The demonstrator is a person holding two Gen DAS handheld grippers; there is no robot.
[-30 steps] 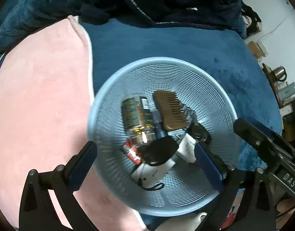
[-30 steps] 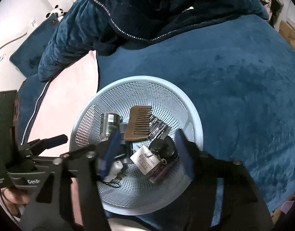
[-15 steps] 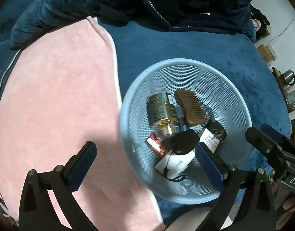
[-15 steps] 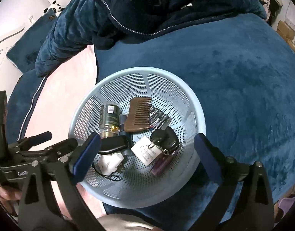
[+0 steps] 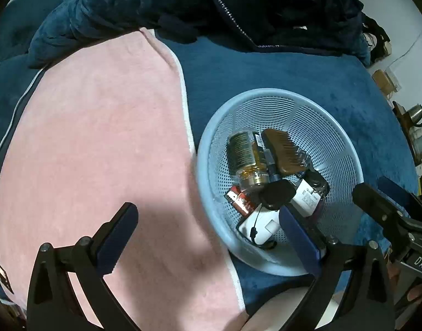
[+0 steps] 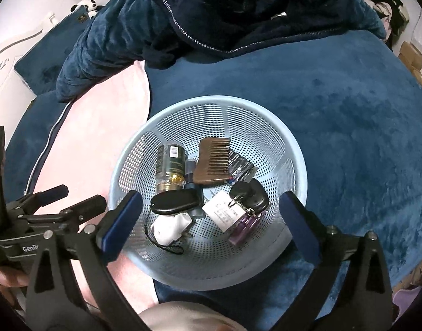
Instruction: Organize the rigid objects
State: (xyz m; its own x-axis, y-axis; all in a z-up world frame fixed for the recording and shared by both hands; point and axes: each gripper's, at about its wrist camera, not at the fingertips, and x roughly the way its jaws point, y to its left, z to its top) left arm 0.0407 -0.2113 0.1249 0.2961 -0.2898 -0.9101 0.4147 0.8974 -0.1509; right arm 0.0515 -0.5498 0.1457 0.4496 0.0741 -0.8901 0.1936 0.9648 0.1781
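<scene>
A light blue mesh basket (image 5: 346, 149) (image 6: 269, 127) sits on the blue blanket. It holds a brown comb (image 6: 211, 162) (image 5: 284, 151), a green-labelled bottle (image 6: 169, 165) (image 5: 245, 160), a black fob (image 6: 175, 202) (image 5: 277, 194), a white charger (image 6: 169, 227) (image 5: 262, 224), keys with a white tag (image 6: 248, 197), a purple item (image 6: 245, 227) and a red item (image 5: 240, 200). My left gripper (image 5: 208, 231) is open and empty, over the pink towel left of the basket. My right gripper (image 6: 209, 220) is open and empty, above the basket's near part.
A pink towel (image 5: 87, 138) (image 6: 100, 127) lies left of the basket on the blue blanket (image 6: 349, 110). A dark blue zip jacket (image 5: 238, 8) (image 6: 224, 13) is heaped behind. Clutter and a kettle (image 5: 415, 114) stand at the far right.
My right gripper opened wide and drew back from the basket. My left gripper swung left, from over the basket to over the pink towel. The basket's contents stayed in place.
</scene>
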